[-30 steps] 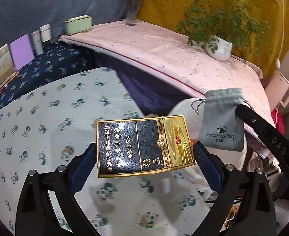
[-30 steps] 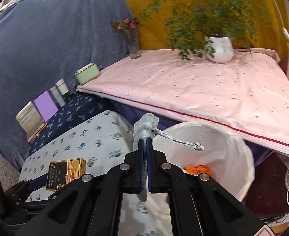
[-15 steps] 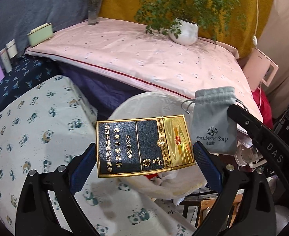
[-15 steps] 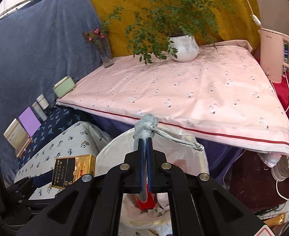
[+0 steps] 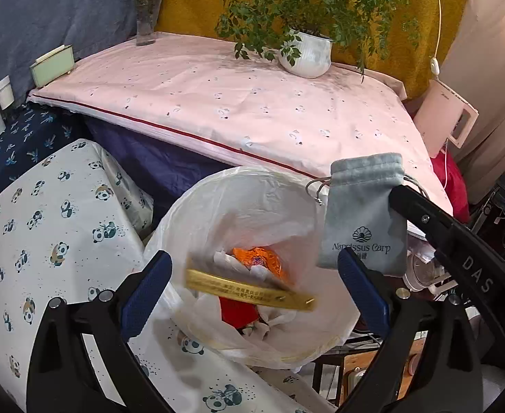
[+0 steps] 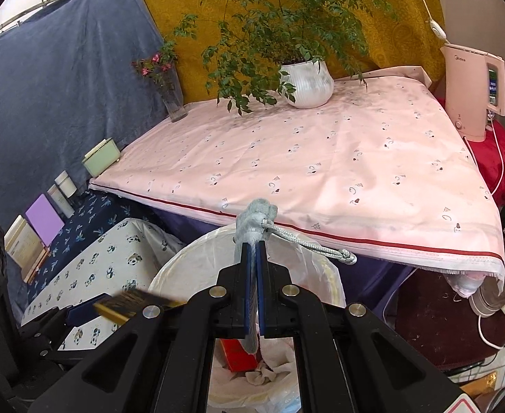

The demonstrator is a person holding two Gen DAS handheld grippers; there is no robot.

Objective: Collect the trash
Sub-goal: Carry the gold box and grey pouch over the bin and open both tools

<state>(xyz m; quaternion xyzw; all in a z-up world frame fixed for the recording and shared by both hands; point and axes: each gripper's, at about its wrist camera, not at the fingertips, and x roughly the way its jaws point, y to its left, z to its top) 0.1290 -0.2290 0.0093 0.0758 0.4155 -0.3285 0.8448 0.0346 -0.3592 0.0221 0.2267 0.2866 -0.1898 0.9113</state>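
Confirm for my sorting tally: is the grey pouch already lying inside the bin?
No, the grey pouch hangs clamped in the right gripper above the bin.

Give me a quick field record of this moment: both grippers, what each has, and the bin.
left gripper: open, gold cigarette pack loose between its fingers, blurred, over the bin
right gripper: shut on grey drawstring pouch
trash bin: white liner, already holds orange wrapper, red scrap, crumpled paper
pouch: hanging above the bin rim
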